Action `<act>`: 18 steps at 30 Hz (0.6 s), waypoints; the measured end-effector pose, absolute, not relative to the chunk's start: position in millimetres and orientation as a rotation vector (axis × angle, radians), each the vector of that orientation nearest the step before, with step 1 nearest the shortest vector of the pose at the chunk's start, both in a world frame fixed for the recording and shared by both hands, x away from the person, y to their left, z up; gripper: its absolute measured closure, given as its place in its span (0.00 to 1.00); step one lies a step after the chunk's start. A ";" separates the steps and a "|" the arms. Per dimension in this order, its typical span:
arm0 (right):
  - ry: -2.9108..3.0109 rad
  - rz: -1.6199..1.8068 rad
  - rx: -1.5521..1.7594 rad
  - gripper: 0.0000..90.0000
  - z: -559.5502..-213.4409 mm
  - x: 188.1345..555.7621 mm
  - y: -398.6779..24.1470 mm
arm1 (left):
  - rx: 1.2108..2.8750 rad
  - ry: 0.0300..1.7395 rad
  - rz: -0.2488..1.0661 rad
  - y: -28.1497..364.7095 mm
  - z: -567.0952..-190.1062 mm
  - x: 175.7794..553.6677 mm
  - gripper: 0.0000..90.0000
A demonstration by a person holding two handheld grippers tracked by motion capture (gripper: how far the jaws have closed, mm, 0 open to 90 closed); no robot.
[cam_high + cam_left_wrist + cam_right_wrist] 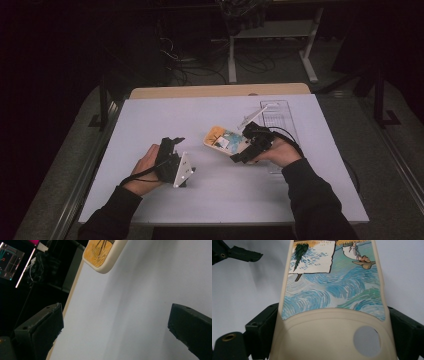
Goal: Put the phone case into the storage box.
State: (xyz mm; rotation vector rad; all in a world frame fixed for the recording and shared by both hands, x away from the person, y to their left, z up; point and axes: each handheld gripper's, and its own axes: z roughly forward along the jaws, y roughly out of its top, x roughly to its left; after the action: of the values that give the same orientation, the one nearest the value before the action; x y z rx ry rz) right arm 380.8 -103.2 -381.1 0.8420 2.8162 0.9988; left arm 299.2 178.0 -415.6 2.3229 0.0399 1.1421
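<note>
A cream phone case (223,139) with a painted blue, yellow and green picture lies near the middle of the white table (210,200). My right gripper (244,151) is shut on its near end, one jaw against each long side. In the right gripper view the case (332,290) runs up between the jaws of my right gripper (333,322), with its round camera hole at the lower right. My left gripper (171,142) rests at the left of the table, open and holding nothing. In the left gripper view my left gripper (115,315) has its jaws wide apart, and a corner of the case (101,257) shows ahead.
A clear plastic rack (278,116) lies at the back right with a white strip (249,118) leaning by it. A wooden edge (220,91) runs behind the white top. Desk legs and cables (200,65) stand on the dark floor beyond. The left gripper (234,252) shows in the right gripper view.
</note>
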 end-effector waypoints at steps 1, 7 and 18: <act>2.817 0.998 0.841 0.11 -381.2 380.8 -103.2 | 2.324 0.036 1.152 177.8 -416.0 298.8 0.00; 2.818 1.001 0.847 0.11 -381.2 381.1 -103.7 | 2.306 -0.008 1.207 175.4 -418.0 296.3 0.00; 2.819 1.003 0.848 0.11 -381.3 381.3 -103.8 | 2.290 -0.113 1.355 170.9 -422.7 292.1 0.00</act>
State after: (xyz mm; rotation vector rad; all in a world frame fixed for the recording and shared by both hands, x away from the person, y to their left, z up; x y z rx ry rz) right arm 381.3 -103.8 -381.3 0.8477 2.8188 1.0028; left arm 292.1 170.9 -422.7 2.2899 -0.1129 1.3550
